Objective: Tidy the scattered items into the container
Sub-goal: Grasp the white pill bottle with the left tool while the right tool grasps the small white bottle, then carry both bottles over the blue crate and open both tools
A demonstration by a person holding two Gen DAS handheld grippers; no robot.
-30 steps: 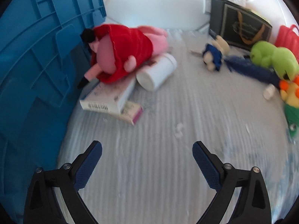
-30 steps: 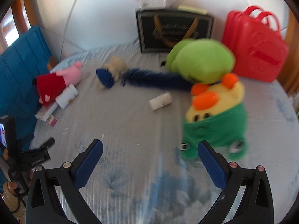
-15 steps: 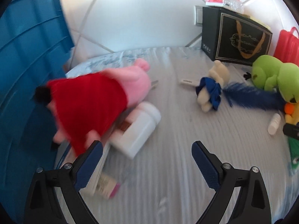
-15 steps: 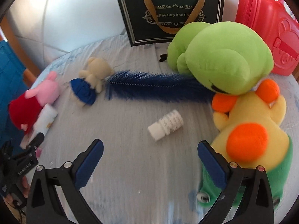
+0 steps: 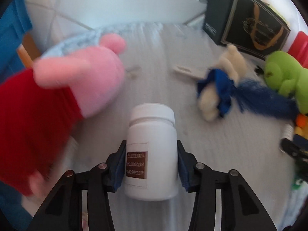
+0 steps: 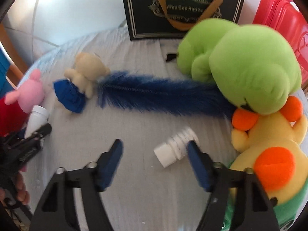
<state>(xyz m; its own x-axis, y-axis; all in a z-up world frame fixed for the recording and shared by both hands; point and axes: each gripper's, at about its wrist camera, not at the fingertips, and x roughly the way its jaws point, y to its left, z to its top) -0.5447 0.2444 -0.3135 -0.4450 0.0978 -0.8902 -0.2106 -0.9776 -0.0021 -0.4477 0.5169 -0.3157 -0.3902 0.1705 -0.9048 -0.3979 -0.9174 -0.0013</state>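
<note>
My left gripper [image 5: 150, 165] is shut on a white pill bottle [image 5: 152, 150] with a brown label, its cap pointing away. A pink pig plush in a red dress [image 5: 63, 96] lies just left of it. My right gripper [image 6: 156, 163] is open around a small ribbed white bottle [image 6: 176, 146] that lies on the bedsheet between its fingers, near the right finger. The blue container [image 5: 13, 27] shows at the far left edge of the left wrist view. The left gripper with its bottle also shows in the right wrist view [image 6: 36, 121].
A cream bear in a blue dress [image 6: 79, 80], a blue furry tail [image 6: 157, 94], a green plush [image 6: 242, 63] and a yellow-and-orange plush [image 6: 273, 150] lie on the bed. A black gift bag [image 6: 181, 7] and a red case [image 6: 284, 21] stand at the back.
My left gripper moved forward and closed on the white pill bottle. My right gripper moved forward and down, narrowing around the small ribbed bottle.
</note>
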